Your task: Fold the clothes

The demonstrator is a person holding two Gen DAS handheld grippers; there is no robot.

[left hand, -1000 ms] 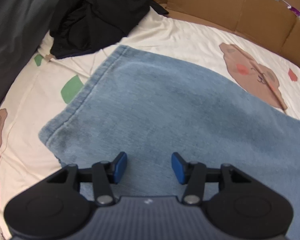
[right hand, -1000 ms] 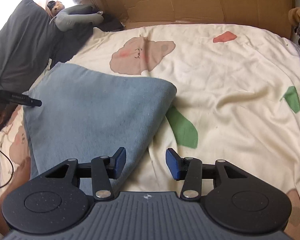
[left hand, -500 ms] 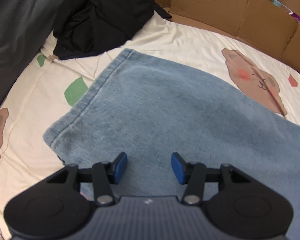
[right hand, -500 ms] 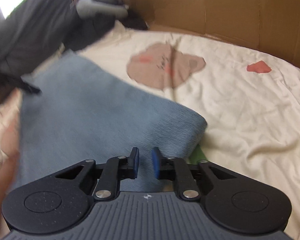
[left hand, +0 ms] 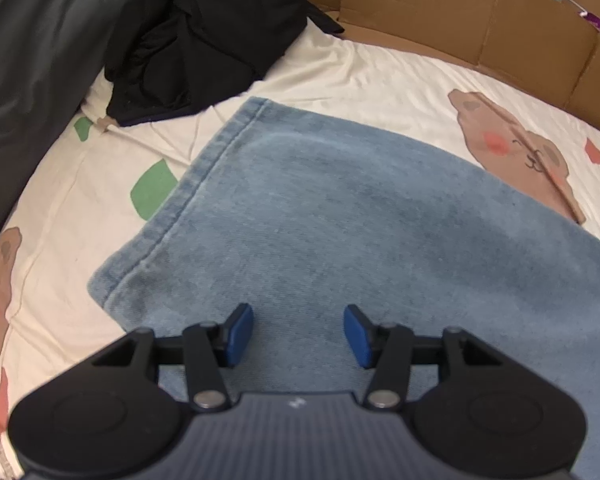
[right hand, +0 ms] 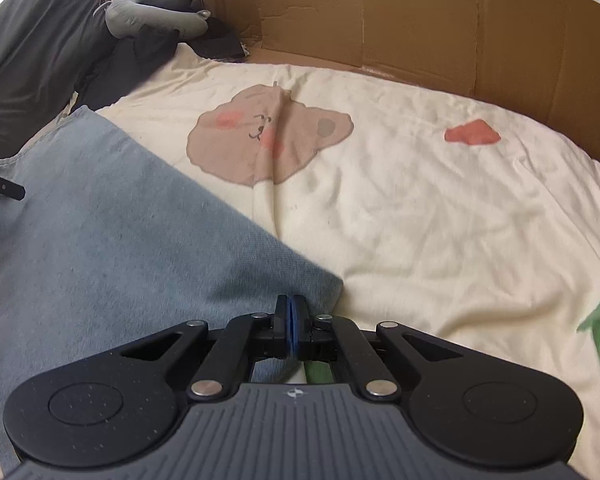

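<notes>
On the bed sheet, the right gripper pinches the blue jeans corner shut tight to fold it, while the left gripper waits half open, empty.

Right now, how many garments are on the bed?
2. Blue denim piece spread mid-bed under both grippers; black garment bunched at the far left by the grey pillow. More may lie out of frame.

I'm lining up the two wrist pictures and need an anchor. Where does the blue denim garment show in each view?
Left wrist: the blue denim garment fills the centre and right, under the open left gripper.
Right wrist: it covers the lower left; the right gripper is closed at its corner.
Shared landmark: the brown bear print on the sheet.
</notes>
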